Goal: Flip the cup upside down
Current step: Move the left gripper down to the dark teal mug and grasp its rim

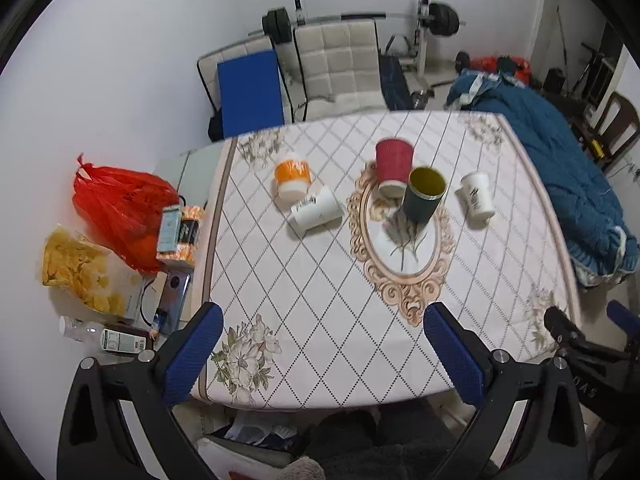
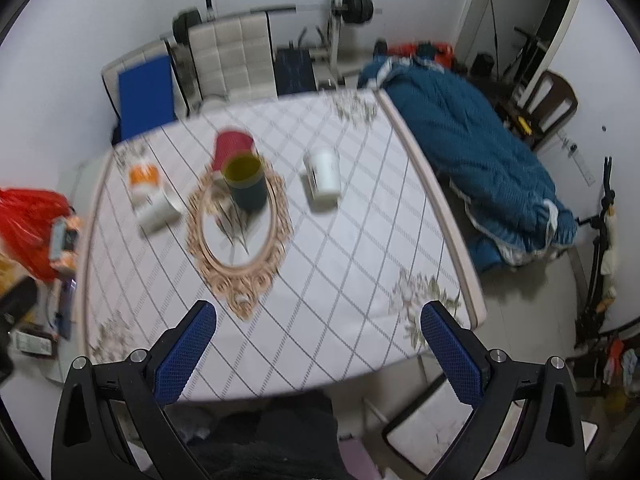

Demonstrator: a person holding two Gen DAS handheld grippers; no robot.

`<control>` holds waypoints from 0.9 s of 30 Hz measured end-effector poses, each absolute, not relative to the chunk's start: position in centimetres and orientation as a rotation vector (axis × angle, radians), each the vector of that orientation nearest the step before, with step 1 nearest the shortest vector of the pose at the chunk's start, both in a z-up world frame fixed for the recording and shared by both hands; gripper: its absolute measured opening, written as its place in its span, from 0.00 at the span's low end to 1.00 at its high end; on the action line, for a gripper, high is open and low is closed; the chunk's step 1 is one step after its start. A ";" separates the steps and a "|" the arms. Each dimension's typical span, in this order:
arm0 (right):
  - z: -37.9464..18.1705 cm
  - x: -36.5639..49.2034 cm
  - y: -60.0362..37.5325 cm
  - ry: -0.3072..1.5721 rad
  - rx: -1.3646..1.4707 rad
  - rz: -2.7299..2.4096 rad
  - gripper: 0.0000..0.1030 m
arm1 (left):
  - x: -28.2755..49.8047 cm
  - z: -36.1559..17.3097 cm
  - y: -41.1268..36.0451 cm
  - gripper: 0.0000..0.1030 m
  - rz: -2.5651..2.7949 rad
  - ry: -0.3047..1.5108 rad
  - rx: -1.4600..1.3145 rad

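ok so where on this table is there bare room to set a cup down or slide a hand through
Bare cloth fills the near half of the table, from the oval frame print down to the near edge, on both sides of it. The far half is crowded: orange cup, lying white cup, red cup, green cup and right white cup sit close together.

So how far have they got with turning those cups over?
Hardly started, it seems. The green cup stands mouth up. The red cup, orange cup and two white cups are tipped or lying down; how they got there I cannot tell. Nothing is in hand: the left hand-held gripper and right hand-held gripper hang open near the table's front edge. The flipping is left.
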State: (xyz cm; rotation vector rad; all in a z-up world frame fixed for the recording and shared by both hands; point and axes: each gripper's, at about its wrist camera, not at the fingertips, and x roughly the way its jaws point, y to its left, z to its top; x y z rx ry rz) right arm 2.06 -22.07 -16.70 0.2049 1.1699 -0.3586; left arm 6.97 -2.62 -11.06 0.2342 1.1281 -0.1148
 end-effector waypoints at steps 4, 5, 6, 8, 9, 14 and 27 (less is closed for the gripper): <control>-21.6 3.2 -23.5 1.259 0.214 -0.337 1.00 | 9.0 -14.0 -4.1 1.00 -0.085 1.181 0.255; -22.7 3.6 -23.9 1.277 0.213 -0.331 1.00 | 9.6 -14.7 -4.5 1.00 -0.075 1.192 0.260; -23.9 4.0 -24.2 1.296 0.211 -0.325 1.00 | 10.2 -15.5 -5.0 1.00 -0.064 1.207 0.265; -25.9 4.8 -25.0 1.340 0.209 -0.314 1.00 | 11.4 -16.9 -5.7 1.00 -0.058 1.244 0.263; -26.9 5.2 -25.5 1.360 0.213 -0.303 1.00 | 11.9 -17.6 -6.1 1.00 -0.049 1.252 0.263; -31.1 7.6 -28.4 1.442 0.213 -0.279 1.00 | 15.5 -22.2 -8.5 1.00 -0.049 1.285 0.261; -39.4 13.8 -35.0 1.533 0.169 -0.285 1.00 | 21.9 -30.1 -15.0 1.00 -0.098 1.216 0.264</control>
